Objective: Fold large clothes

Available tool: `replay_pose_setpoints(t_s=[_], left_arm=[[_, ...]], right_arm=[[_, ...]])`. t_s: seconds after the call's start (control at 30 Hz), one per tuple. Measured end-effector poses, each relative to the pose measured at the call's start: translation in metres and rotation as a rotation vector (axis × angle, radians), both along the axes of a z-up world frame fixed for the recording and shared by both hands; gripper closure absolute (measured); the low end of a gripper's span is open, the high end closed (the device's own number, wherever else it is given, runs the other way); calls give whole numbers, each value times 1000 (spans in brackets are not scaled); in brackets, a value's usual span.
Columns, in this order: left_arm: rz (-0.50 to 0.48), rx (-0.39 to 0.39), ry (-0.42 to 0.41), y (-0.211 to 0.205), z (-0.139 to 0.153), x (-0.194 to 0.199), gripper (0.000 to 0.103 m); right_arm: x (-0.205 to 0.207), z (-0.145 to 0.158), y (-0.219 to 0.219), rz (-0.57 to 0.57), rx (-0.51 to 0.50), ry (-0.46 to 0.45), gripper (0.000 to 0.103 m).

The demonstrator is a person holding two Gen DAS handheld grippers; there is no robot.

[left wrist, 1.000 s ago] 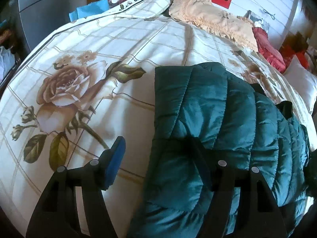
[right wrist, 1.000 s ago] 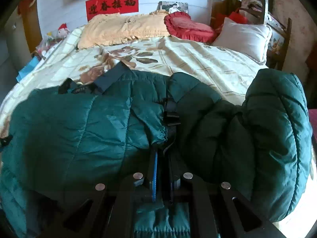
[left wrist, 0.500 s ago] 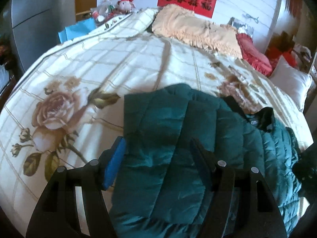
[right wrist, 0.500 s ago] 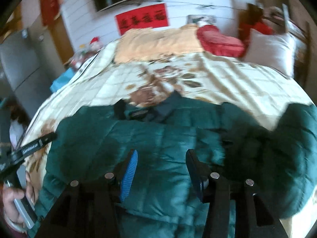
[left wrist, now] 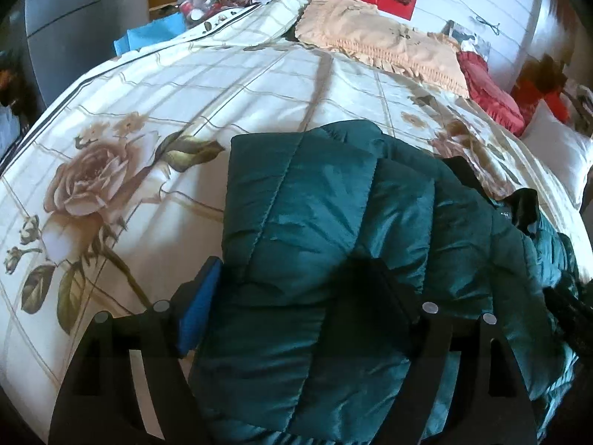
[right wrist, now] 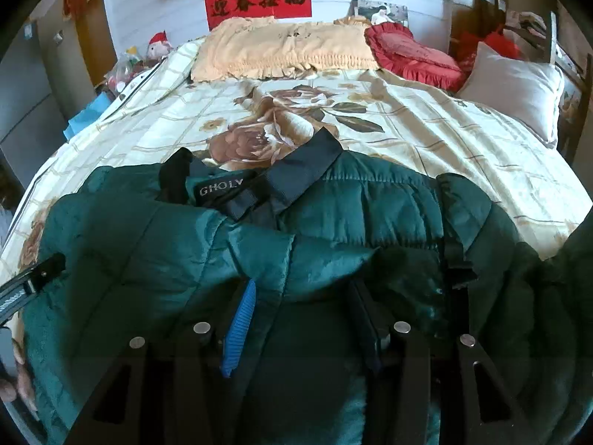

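Observation:
A dark green quilted puffer jacket (left wrist: 333, 222) lies on the bed, with one sleeve folded over its body. It also shows in the right wrist view (right wrist: 333, 230), collar and label toward the pillows. My left gripper (left wrist: 292, 296) is open, its jaws standing over the folded sleeve without closing on it. My right gripper (right wrist: 300, 315) is open just above the jacket's front, holding nothing. The other sleeve (right wrist: 556, 296) bulges at the right edge.
The bed (left wrist: 185, 85) has a cream cover with rose prints. A yellow frilled pillow (right wrist: 281, 48), a red pillow (right wrist: 411, 52) and a white pillow (right wrist: 515, 85) lie at the head. Toys and a blue bag (left wrist: 155, 33) are beside the bed on the left.
My right gripper has opened, let go of the jacket and drawn back, and the jacket now lies flatter. My left gripper stays open and has shifted slightly over the folded sleeve.

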State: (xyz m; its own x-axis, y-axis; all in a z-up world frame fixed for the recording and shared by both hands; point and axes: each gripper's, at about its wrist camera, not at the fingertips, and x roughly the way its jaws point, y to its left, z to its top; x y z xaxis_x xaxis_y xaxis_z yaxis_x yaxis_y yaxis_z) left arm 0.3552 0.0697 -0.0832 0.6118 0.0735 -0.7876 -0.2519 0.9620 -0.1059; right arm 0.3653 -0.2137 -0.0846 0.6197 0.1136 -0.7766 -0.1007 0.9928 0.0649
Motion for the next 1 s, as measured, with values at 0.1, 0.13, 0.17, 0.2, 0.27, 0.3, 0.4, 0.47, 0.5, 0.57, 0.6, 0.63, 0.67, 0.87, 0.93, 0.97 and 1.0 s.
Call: replay_pose_setpoints(t_s=[0.1, 0.13, 0.17, 0.2, 0.27, 0.3, 0.4, 0.47, 0.5, 0.57, 0.6, 0.63, 0.67, 0.87, 0.93, 0.97, 1.0], left_arm=[[1, 1, -12, -1, -2, -2, 22], [2, -2, -15, 0, -3, -2, 21], [5, -7, -18, 0, -3, -2, 21], [6, -10, -22, 0, -4, -3, 21], [9, -9, -33, 0, -4, -4, 21], [12, -2, -37, -1, -4, -4, 21], [7, 28, -47, -6, -4, -6, 20], [6, 42, -53, -8, -4, -6, 20], [7, 43, -53, -8, -4, -6, 20], [6, 35, -54, -8, -5, -6, 19], [8, 24, -57, -8, -5, -7, 20], [10, 15, -63, -7, -4, -8, 19], [11, 10, -71, -8, -3, -9, 20], [-22, 28, -77, -14, 8, -23, 20], [-35, 33, -83, -15, 14, -32, 20], [-44, 28, -88, -17, 17, -37, 20], [-59, 21, -92, -19, 21, -43, 20]], right_arm=[[-20, 20, -8, 14, 48, -33, 55], [-30, 27, -11, 17, 43, -50, 55], [-40, 33, -14, 15, 29, -67, 55], [-48, 36, -15, 17, 18, -81, 55], [-60, 35, -19, 33, 0, -83, 55], [-60, 31, -20, 30, -14, -70, 55], [-56, 0, -28, 0, -48, 5, 56], [-55, -12, -31, -1, -37, 7, 56], [-57, -13, -32, -4, -41, -8, 56], [-60, -6, -29, -9, -55, -3, 56], [-62, -2, -30, -12, -47, -2, 56], [-68, 6, -32, -14, -22, -10, 56], [-74, 13, -33, -12, -4, -24, 56], [-91, 28, -29, -2, -30, -74, 56], [-83, 15, -30, -12, -52, -38, 56], [-78, 5, -31, -17, -66, -13, 56], [-72, -7, -31, -20, -79, 21, 56]])
